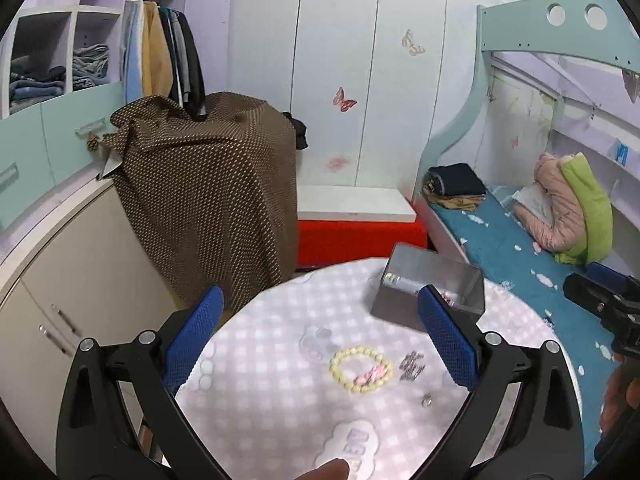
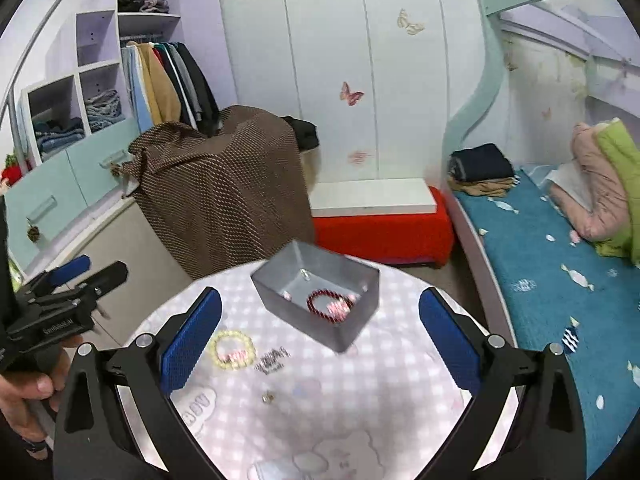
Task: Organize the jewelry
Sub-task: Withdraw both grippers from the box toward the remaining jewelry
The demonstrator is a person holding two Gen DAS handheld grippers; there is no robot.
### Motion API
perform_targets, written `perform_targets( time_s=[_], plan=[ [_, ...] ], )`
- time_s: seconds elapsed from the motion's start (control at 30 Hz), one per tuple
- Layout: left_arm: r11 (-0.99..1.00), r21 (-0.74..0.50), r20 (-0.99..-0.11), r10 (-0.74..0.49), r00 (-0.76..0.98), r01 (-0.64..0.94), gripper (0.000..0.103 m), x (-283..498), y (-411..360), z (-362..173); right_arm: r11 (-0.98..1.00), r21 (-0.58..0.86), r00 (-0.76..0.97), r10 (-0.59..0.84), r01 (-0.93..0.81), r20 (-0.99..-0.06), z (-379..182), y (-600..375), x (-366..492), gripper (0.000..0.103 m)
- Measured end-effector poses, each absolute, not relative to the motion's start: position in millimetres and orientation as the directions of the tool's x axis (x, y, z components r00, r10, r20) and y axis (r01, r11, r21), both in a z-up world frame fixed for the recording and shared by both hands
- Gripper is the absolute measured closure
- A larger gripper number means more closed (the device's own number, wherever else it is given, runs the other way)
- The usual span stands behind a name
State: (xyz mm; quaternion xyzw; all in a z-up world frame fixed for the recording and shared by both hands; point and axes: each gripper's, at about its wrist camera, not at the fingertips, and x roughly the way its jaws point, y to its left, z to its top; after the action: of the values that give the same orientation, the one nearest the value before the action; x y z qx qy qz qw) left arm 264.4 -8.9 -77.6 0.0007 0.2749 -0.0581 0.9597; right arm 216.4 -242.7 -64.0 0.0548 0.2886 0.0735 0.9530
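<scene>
I count one grey box (image 2: pixel 320 304) at the far side of the round tabletop (image 2: pixel 360 392), holding one dark red bead bracelet (image 2: pixel 330 307). On the tabletop nearer me lie one pale yellow bead bracelet (image 1: pixel 361 368), one dark clip-like piece (image 1: pixel 412 366) just beside it, and one small silver item (image 1: pixel 427 400) nearer still. The left gripper (image 1: pixel 320 336) hovers above the yellow bracelet, jaws wide apart and empty. The right gripper (image 2: pixel 320 340) hovers before the box, jaws likewise wide apart, gripping nothing.

Two tool-mounted fisheye views, side by side above the round table (image 1: pixel 280 320), facing the wardrobe, sharing its tabletop.
</scene>
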Motion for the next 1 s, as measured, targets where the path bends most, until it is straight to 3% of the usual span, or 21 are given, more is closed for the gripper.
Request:
perform_targets(
  time_s=[0.4,0.9,1.0],
  plan=[
    [0.996,-0.024,-0.611,-0.084,0.787,0.088,0.006,234.0,-2.3,-123.6,0.997,0.052,0.776,0.082,-0.063,-0.626,-114.2,-215.0,191.7,0.008],
    [0.997,0.018,-0.686,-0.045,0.726,0.079,0.006,241.3,-2.4,-167.4,0.991,0.036,0.664,0.112,-0.126,-0.739,-164.5,-186.7,210.5,0.008],
    [0.996,0.033,-0.694,-0.033,0.719,0.078,0.006,249.8,-3.0,-173.2,0.988,0.059,0.637,0.139,-0.145,-0.758,-173.4,-183.4,217.6,0.015]
  ],
)
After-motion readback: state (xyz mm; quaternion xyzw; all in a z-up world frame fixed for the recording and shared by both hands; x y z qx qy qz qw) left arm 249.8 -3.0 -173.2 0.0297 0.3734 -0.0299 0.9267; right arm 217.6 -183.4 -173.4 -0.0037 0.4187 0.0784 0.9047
